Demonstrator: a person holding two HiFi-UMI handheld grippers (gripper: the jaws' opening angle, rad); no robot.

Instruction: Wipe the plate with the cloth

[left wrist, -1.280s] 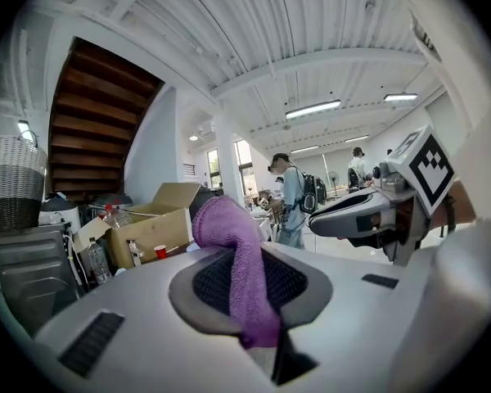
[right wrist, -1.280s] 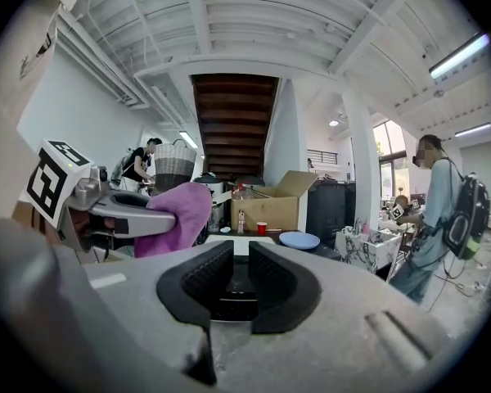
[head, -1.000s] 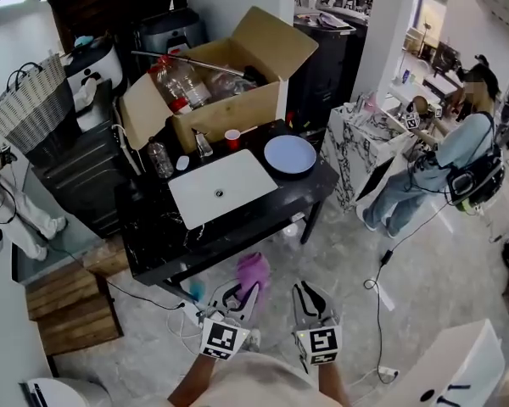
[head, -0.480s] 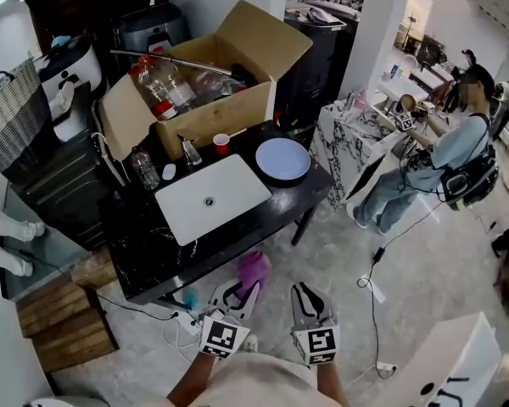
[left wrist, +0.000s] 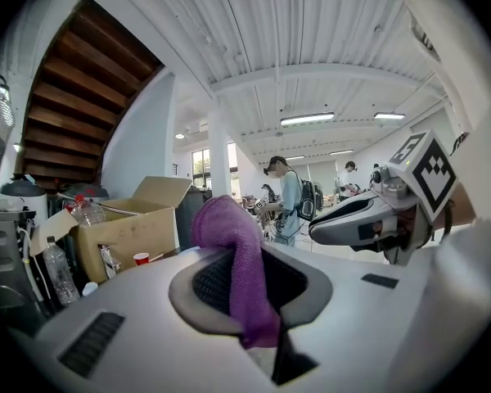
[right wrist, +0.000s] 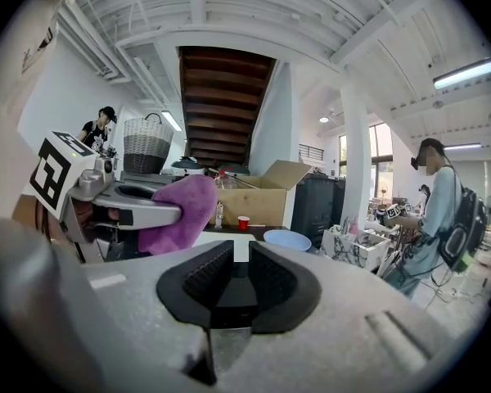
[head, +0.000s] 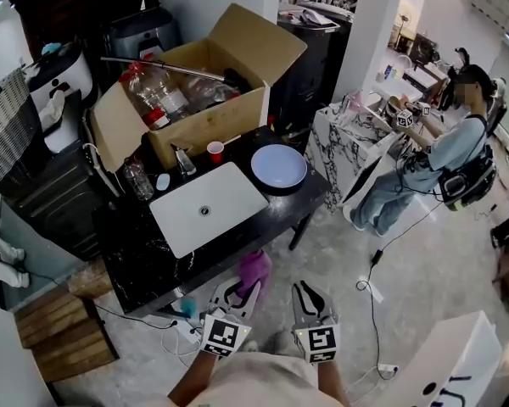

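The person holds both grippers low and side by side, short of the table's near edge. The left gripper (head: 244, 291) is pinching a purple cloth (head: 254, 270), which bunches up above its tips and drapes down between the black pads. Just to its right, the right gripper (head: 306, 295) holds nothing; its jaws stand only a narrow slit apart. Ahead of both grippers stands the black table (head: 144, 248), with a white rectangular sink (head: 208, 206) set into its top straight beyond the left gripper. The pale blue plate (head: 279, 165) lies on the table's far right corner, beyond the sink, ahead of the right gripper and well apart from both grippers and from the cloth. A small red cup (head: 215, 151) stands farther off to the plate's left, near a clear bottle (head: 137, 177). Behind them sits an open cardboard box (head: 205, 113) with plastic bottles in it. Far off to the right of the right gripper, another person (head: 441, 159) works at a marble-patterned stand (head: 348, 147).
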